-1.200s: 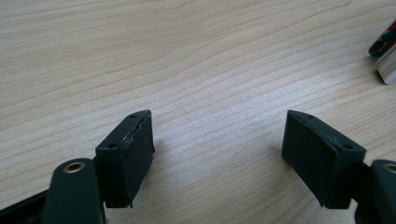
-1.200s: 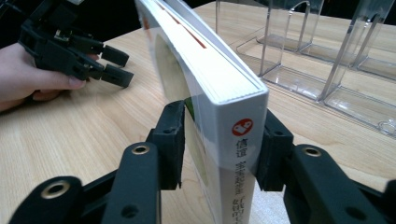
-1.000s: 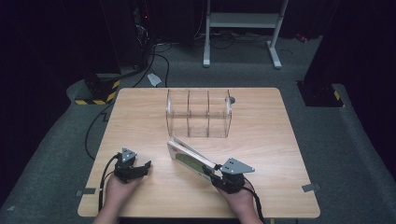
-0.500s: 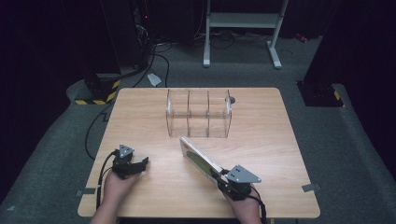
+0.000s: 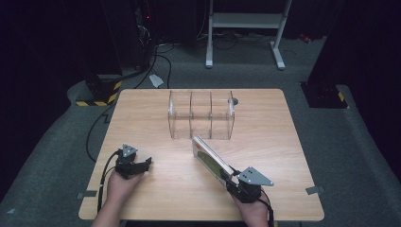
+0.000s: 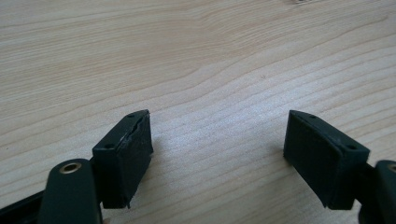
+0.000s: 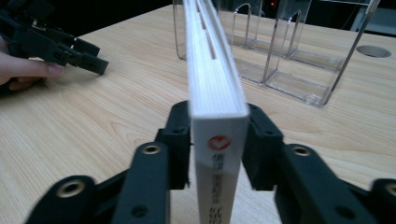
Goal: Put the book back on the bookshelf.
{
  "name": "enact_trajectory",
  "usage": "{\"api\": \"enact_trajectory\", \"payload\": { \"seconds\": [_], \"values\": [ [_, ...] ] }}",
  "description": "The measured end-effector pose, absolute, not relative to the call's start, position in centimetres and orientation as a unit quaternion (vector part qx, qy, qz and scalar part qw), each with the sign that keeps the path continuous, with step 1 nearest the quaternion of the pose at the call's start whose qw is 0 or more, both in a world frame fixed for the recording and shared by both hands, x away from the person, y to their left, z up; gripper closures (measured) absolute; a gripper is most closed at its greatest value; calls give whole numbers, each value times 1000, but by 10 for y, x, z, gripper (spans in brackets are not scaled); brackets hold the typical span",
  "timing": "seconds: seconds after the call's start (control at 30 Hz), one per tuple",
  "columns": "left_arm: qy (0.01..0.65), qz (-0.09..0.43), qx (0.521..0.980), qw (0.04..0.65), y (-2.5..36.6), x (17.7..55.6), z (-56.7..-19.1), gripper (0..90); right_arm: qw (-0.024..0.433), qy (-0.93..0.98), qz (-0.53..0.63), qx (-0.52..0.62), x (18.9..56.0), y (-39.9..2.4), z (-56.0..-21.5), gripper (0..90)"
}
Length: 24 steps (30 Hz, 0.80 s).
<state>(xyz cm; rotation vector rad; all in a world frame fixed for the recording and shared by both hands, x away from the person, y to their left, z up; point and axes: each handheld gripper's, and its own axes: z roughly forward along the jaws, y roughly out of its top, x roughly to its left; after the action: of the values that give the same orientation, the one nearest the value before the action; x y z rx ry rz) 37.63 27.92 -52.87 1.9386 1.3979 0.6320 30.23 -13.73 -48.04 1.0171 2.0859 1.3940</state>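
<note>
Right tool [image 7: 218, 140] astride book [image 7: 212, 84] spine, jaws just eased apart

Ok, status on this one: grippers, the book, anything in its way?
Right gripper clamps book by its spine end, jaws just eased. Left gripper open, resting on table. Book points at clear divider rack; path between looks clear.

A wooden table [image 5: 142, 118] stands on grey carpet [image 5: 56, 156] before a dark room's white metal stand [image 5: 246, 21]
</note>
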Motion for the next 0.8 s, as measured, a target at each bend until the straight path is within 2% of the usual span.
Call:
{"api": "enact_trajectory", "payload": {
  "seconds": [0.13, 0.23, 0.47, 0.5, 0.6, 0.8],
  "values": [
    [534, 241, 741, 328, 279, 376, -529, 238, 214, 749, 501, 377, 307, -132, -479, 580],
    [534, 241, 741, 329, 279, 376, -529, 238, 211, 749, 499, 382, 309, -130, -478, 576],
    [534, 243, 740, 328, 279, 376, -529, 241, 221, 748, 491, 387, 312, -124, -475, 650],
    [533, 242, 742, 327, 279, 375, -529, 246, 225, 749, 488, 388, 312, -122, -474, 694],
    [533, 240, 742, 329, 278, 375, -528, 246, 230, 750, 485, 386, 311, -121, -474, 741],
    [531, 240, 743, 329, 278, 375, -529, 246, 239, 747, 482, 391, 311, -122, -473, 753]
  ]
}}
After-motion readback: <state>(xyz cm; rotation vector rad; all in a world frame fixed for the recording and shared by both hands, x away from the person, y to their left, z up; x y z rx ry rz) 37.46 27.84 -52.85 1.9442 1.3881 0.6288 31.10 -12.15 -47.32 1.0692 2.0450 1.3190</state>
